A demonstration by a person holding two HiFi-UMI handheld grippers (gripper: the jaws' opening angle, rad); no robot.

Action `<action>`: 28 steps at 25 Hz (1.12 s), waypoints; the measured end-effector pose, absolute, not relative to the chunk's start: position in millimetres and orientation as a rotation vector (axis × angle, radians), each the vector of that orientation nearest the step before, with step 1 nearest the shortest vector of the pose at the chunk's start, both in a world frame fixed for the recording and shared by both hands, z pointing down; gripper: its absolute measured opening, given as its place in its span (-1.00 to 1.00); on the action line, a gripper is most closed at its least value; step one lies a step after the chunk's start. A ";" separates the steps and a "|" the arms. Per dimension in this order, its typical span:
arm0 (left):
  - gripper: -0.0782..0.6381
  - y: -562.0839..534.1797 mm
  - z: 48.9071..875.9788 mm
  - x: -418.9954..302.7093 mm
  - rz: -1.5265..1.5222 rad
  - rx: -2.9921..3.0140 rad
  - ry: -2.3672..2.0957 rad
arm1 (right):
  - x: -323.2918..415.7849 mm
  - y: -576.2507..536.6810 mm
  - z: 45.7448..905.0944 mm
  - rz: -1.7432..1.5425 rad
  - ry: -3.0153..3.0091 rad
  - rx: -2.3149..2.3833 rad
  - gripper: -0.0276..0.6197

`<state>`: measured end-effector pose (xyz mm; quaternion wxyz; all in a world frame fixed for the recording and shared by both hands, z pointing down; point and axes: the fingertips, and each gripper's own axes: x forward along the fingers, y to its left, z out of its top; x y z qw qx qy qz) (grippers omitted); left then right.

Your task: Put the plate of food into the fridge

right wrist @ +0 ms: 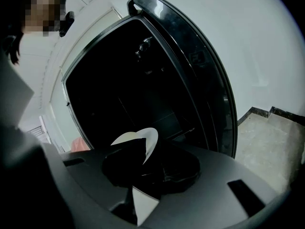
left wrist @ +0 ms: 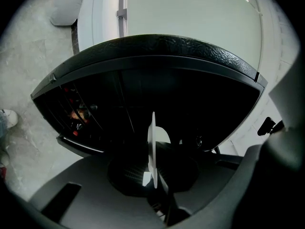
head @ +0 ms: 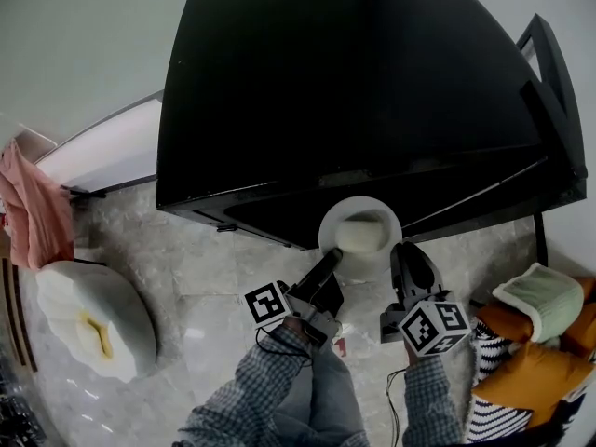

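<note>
Marble floor [head: 205, 315] is spreading before the black fridge [head: 354, 91]; left tool [head: 331, 259] and right tool [head: 406, 251] are clamping the plate [head: 391, 218] at its mouth.

fridge [head: 354, 91]: black | plate [head: 365, 203]: white | sleeve [head: 247, 394]: grey check | floor [head: 205, 287]: pale marble | cloth [head: 35, 208]: pink

Pale marble floor [head: 214, 287] carries the black fridge [head: 354, 91] and a white rounded object [head: 93, 319]
</note>
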<state>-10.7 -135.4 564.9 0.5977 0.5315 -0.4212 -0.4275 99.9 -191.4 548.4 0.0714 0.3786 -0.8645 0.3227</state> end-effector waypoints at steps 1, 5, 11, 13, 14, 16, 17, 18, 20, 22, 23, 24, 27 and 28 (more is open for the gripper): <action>-0.69 -137.1 567.0 -12.1 -0.997 1.228 -0.984 | 98.1 -194.4 550.8 0.964 -2.593 1.137 -0.63; -0.69 -145.6 577.0 -17.4 -0.994 1.225 -1.011 | 92.3 -206.5 563.7 0.945 -2.545 1.139 -0.63; -0.69 -155.7 588.0 -18.9 -0.991 1.222 -1.027 | 99.4 -214.4 578.6 1.082 -2.464 1.189 -0.53; -0.69 -158.8 591.6 -18.8 -0.994 1.217 -1.034 | 106.4 -213.9 581.4 1.159 -2.445 1.214 -0.50; -0.69 -160.1 592.8 -19.0 -0.996 1.214 -1.036 | 109.4 -212.2 582.3 1.198 -2.436 1.222 -0.50; -0.69 -163.2 594.0 -20.5 -0.995 1.214 -1.040 | 114.1 -206.9 583.2 1.271 -2.423 1.228 -0.49; -0.69 -165.2 594.3 -21.6 -0.992 1.218 -1.044 | 115.7 -203.5 583.5 1.304 -2.419 1.223 -0.50; -0.69 -167.5 594.5 -22.8 -0.990 1.222 -1.050 | 116.6 -199.7 584.4 1.336 -2.415 1.214 -0.50; -0.69 -172.0 596.0 -24.9 -0.994 1.219 -1.065 | 116.4 -191.4 588.9 1.392 -2.403 1.184 -0.50; -0.69 -174.9 598.2 -26.2 -1.004 1.211 -1.079 | 113.6 -183.3 595.1 1.447 -2.386 1.152 -0.50; -0.69 -175.7 599.2 -26.6 -1.008 1.208 -1.085 | 110.9 -179.6 597.5 1.482 -2.378 1.137 -0.50; -0.69 -176.2 600.3 -26.9 -1.009 1.204 -1.091 | 107.1 -176.1 599.1 1.519 -2.373 1.122 -0.50; -0.69 -177.0 603.8 -28.0 -1.011 1.191 -1.102 | 89.6 -166.8 601.0 1.628 -2.369 1.044 -0.50; -0.69 -177.1 604.4 -28.8 -1.013 1.188 -1.104 | 82.9 -164.4 601.9 1.666 -2.365 1.013 -0.50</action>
